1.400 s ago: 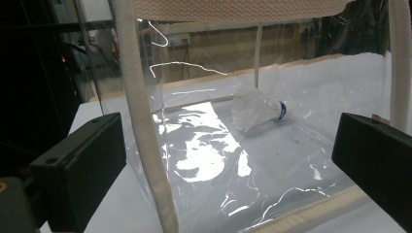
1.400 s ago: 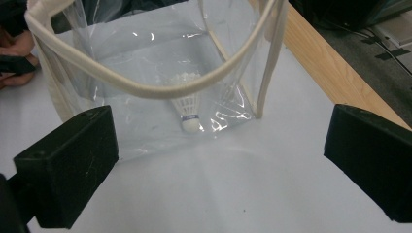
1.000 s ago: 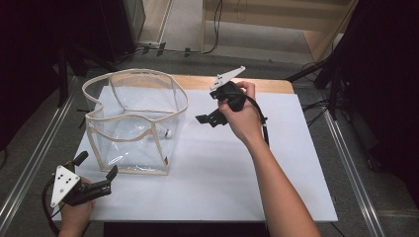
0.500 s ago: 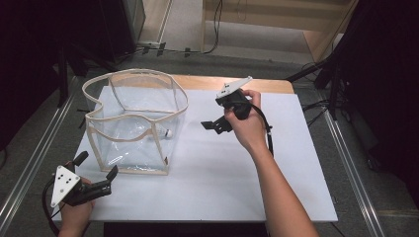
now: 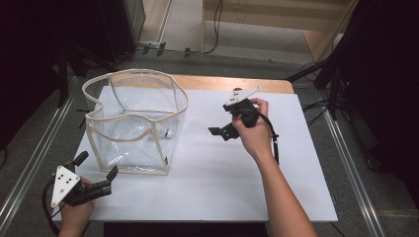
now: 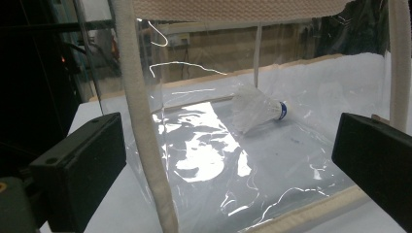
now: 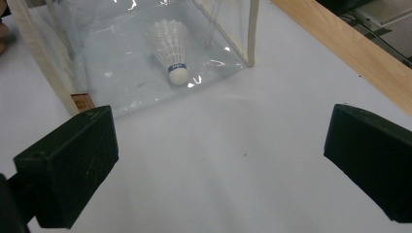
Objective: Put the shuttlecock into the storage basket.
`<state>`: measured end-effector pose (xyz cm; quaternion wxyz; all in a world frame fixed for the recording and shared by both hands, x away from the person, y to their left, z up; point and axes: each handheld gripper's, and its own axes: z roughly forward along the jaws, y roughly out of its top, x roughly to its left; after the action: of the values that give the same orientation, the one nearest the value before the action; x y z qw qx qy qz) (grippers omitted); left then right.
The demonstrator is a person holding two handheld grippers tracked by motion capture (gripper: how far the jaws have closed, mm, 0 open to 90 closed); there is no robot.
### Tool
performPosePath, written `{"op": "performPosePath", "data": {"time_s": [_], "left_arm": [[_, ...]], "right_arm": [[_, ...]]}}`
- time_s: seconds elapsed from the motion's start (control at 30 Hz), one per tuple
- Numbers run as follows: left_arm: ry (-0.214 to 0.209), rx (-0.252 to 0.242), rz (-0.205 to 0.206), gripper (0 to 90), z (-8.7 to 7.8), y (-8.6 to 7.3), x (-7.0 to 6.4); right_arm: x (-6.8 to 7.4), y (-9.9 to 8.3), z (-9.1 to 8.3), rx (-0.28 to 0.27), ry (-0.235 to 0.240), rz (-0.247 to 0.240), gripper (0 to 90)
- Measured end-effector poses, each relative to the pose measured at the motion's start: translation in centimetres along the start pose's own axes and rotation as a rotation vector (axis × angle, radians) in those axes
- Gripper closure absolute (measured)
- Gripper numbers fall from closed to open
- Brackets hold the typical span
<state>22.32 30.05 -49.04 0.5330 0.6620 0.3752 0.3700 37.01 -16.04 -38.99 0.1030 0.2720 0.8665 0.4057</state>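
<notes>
A clear plastic bag with beige cloth trim stands open on the left part of the white sheet. A white shuttlecock with a blue band lies on its side on the bag's floor. My left gripper rests at the sheet's front left corner, open, its jaws pointing at the bag's near corner. Its own view shows the trim close ahead and the shuttlecock behind the plastic. My right gripper hovers right of the bag, open and holding nothing. It looks at the shuttlecock through the bag wall.
The white sheet covers the table, with a bare wooden strip along the far edge, also a wooden strip in the right gripper view. Metal rails run along both sides of the table. Dark stands are behind.
My right gripper has drifted to the right and a little nearer the person, away from the bag. The left gripper, bag and shuttlecock have stayed put.
</notes>
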Motion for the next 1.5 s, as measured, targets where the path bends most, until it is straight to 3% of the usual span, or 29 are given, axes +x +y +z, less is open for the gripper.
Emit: {"op": "performPosePath", "data": {"time_s": [0.4,1.5], "left_arm": [[0.0,0.001,0.0,0.0,0.0,0.0,0.0],[0.0,0.003,0.001,0.0,0.0,0.0,0.0]], "right_arm": [[-0.2,-2.7,-0.6,-0.024,-0.014,0.048,0.0],[-0.5,-8.4,-2.7,-0.074,-0.052,0.117,0.0]]}}
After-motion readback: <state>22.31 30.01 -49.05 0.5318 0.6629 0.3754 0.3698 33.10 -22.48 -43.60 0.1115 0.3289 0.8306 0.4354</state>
